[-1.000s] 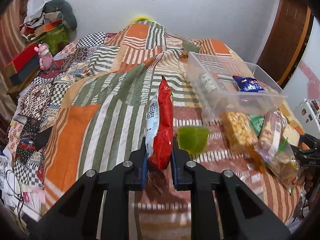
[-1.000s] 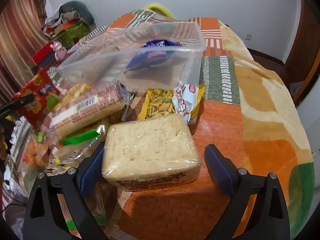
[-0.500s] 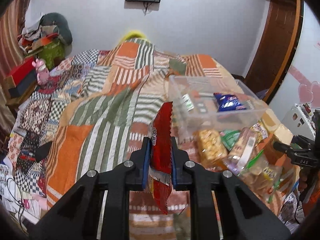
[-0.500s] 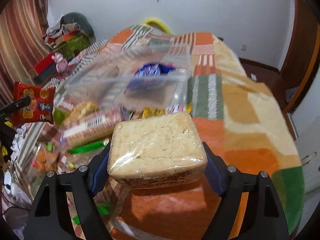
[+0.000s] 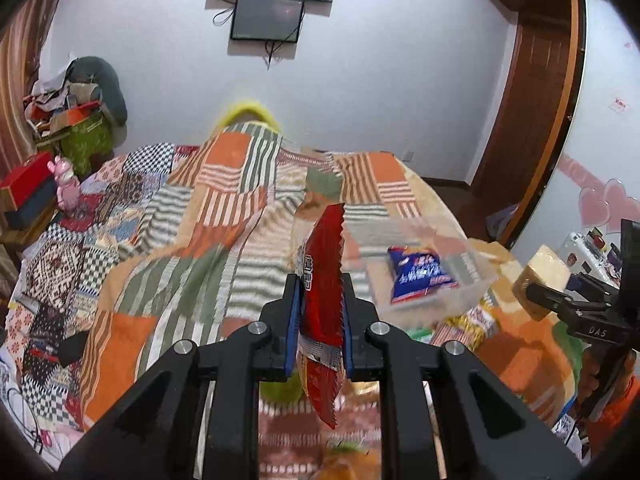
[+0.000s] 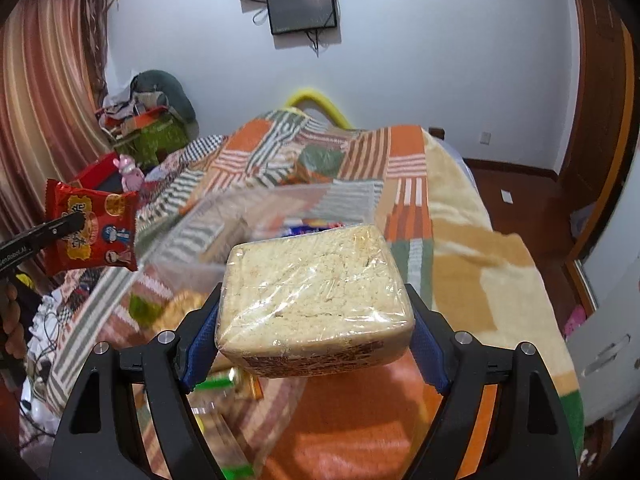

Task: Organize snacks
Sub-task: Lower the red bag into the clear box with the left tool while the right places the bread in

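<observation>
My left gripper (image 5: 320, 320) is shut on a red snack packet (image 5: 323, 304), held edge-on in the air above the bed. The packet also shows in the right wrist view (image 6: 91, 231). My right gripper (image 6: 314, 328) is shut on a plastic-wrapped beige cake block (image 6: 314, 292), lifted above the bed; it also shows in the left wrist view (image 5: 541, 280). A clear plastic bin (image 5: 472, 288) lies on the bed with a blue snack bag (image 5: 420, 274) inside. The bin (image 6: 200, 232) is blurred behind the cake block.
Several loose snack packets (image 5: 468, 326) lie on the patchwork bedspread (image 5: 200, 240) beside the bin. A green cup (image 5: 282, 390) sits below the left gripper. Boxes and a pink toy (image 5: 64, 184) stand at the left. A wooden door (image 5: 528, 120) is at the right.
Both grippers have risen from the bed with their loads. The right one closed on the cake block and lifted it. The red packet now hangs higher, near the bin.
</observation>
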